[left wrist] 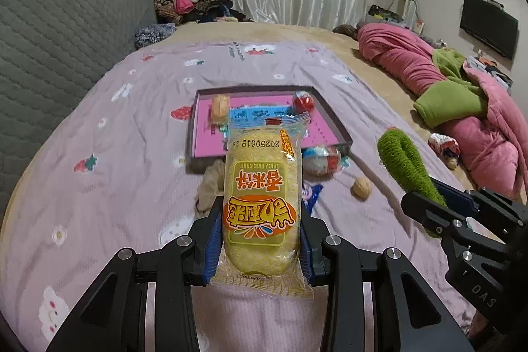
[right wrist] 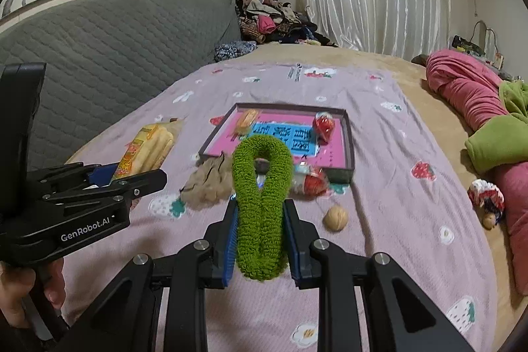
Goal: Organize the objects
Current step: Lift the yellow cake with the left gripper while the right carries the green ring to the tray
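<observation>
Left hand-held gripper (left wrist: 262, 240) clamped on yellow rice cake packet (left wrist: 262, 203), raised above the bed (left wrist: 132, 134), right hand-held gripper (right wrist: 260, 240) squeezing green fuzzy loop (right wrist: 262, 207), shallow pink tray (right wrist: 348, 134) just ahead, walnut (right wrist: 335, 217) lying nearby

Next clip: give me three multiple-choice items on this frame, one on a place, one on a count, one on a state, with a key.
1. Where is the walnut?
A. In the tray
B. On the blanket, outside the tray
C. In the left tool

2. How many wrapped snacks lie on the tray floor?
A. Two
B. Four
C. None

3. What is the right tool doing?
A. Hanging open
B. Shut on the rice cake
C. Shut on the green loop

Key: 1 B, the walnut sits on the blanket short of the tray. 2 A, an orange snack and a red snack. 3 C, the green loop is between its pads; the left tool holds the rice cake.
</observation>
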Available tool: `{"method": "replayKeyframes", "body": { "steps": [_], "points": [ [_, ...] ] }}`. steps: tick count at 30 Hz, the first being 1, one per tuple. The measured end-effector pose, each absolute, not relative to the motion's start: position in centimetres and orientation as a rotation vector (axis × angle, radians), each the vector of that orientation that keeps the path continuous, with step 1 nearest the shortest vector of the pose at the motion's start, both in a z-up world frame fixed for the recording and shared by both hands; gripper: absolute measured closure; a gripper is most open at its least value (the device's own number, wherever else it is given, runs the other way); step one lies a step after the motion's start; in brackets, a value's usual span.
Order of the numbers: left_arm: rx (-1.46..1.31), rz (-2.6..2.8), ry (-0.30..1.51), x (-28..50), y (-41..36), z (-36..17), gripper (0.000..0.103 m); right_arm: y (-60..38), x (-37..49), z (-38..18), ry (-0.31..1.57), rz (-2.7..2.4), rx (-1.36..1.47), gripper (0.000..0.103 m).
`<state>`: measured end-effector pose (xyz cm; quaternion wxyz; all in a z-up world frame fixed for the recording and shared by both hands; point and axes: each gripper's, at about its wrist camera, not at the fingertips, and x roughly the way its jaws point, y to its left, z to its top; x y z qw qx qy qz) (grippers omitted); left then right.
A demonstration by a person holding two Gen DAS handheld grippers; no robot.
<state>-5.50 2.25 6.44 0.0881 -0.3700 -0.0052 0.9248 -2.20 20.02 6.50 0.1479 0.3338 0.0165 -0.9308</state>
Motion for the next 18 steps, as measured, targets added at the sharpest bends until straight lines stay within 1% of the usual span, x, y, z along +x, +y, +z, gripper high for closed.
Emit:
{"method": "replayKeyframes", "body": {
  "steps": [18],
  "points": [
    [-1.026,2.787,0.024,-11.4,3.5,10.3,0.064,20.5,-8.2,11.2,0.11,-2.728,0.859,0.077]
  ]
}}
